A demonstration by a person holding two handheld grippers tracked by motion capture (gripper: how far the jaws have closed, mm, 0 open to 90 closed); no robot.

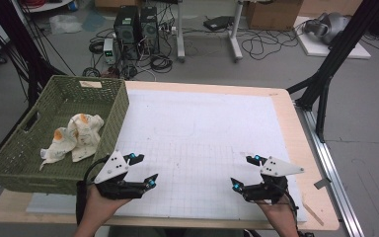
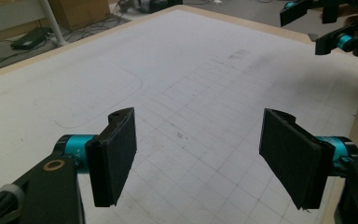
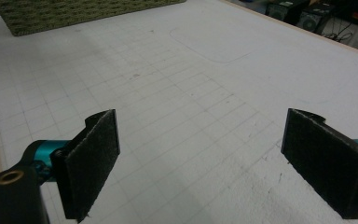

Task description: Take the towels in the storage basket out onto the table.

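Presently, near to far:

Left tongs (image 1: 145, 171): held low over the near left of the surface (image 1: 202, 128), jaws spread wide and released, nothing between them. In the left gripper view the two black pads (image 2: 114, 156) stand well apart over bare gridded sheet.

Right tongs (image 1: 246, 173): held low over the near right of the surface, jaws likewise spread and released, grasping nothing. The right gripper view shows the pads (image 3: 93, 161) well apart above the grid.

Gridded sheet (image 1: 212, 148): white, lies ahead of and between both tongs; a faint pencilled outline sits beyond them toward the middle.

Basket (image 1: 113, 121): green woven, just left of and beyond the left tongs, its near right corner close beside them; well apart from the right tongs.

Cloths (image 1: 76, 138): crumpled white pieces with orange marks, lying on the basket floor, left of and a little beyond the left tongs, untouched.

Step in hand: judged a ready stance, with the cloths lying in the basket and neither tongs reaching.

Next move: likely calls for the left tongs to lift over the basket wall, come down on a raised fold of cloth, and pinch it; the high wall could catch the jaws.

Background: computer towers (image 1: 135, 27) and cables on the floor, far beyond both tongs.
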